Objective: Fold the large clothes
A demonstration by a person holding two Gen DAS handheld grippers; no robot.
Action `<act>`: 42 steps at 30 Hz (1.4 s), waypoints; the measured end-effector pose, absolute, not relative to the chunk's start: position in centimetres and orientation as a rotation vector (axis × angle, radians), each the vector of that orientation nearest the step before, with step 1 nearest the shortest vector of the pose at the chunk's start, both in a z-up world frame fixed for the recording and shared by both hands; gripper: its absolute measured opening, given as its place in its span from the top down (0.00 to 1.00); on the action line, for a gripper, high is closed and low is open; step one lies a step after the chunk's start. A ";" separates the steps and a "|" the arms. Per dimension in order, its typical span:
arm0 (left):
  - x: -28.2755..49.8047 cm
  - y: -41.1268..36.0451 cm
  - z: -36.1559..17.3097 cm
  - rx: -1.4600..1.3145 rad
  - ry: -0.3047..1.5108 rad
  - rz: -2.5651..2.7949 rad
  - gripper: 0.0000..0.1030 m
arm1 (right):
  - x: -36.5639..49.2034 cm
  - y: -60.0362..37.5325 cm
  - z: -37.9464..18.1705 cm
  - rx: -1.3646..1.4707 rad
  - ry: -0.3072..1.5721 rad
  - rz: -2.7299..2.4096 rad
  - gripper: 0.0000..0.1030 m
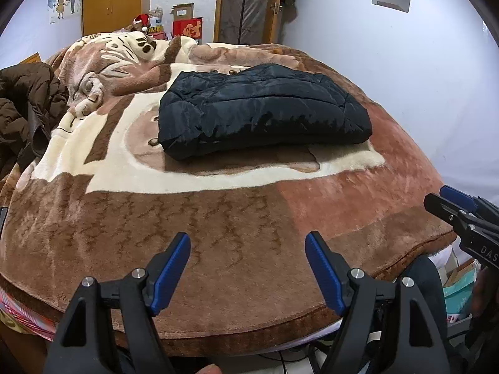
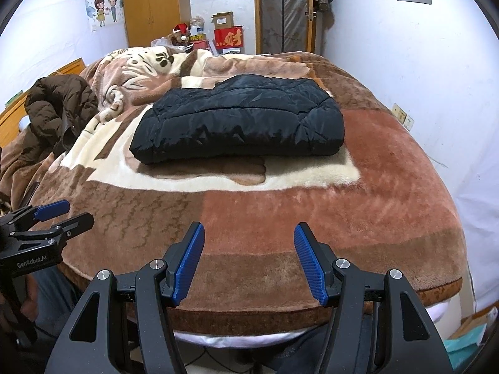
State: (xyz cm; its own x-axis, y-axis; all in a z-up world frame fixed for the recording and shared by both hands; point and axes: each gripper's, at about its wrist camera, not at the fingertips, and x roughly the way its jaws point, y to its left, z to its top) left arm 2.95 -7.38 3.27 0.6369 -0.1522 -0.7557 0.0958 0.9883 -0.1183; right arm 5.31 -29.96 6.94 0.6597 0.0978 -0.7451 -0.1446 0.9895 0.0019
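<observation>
Navy quilted puffer jacket [image 1: 262,109] sat folded into a fat rectangle mid-bed on the plush brown-and-cream blanket [image 1: 218,218]; left gripper [image 1: 248,243] and right gripper [image 2: 249,233] both hung over the near edge, jaws wide apart, holding nothing; crumpled brown coat [image 2: 59,106] lay off left.

In front of you the blanket [image 2: 280,218] lies bare from the near bed edge up to the black jacket [image 2: 240,121], so both of your grippers have open room to pass there. The jacket sits folded in the middle, a low bulk in the way. To its right you have a free strip of blanket up to the wall [image 2: 405,62]. On the left the brown coat [image 2: 59,106] heaps up and blocks that side. Behind the jacket, bunched blanket folds [image 2: 149,62] rise. Your 2 grippers hang side by side, well apart.
</observation>
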 end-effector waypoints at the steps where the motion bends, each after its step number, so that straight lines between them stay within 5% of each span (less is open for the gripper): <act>1: 2.9 -7.4 3.2 -0.071 0.871 -0.144 0.25 | 5.3 -30.0 6.9 -0.060 0.840 0.138 0.42; 42: 2.7 -7.7 2.4 -0.055 0.896 -0.147 0.25 | 5.2 -30.0 6.3 -0.072 0.853 0.145 0.42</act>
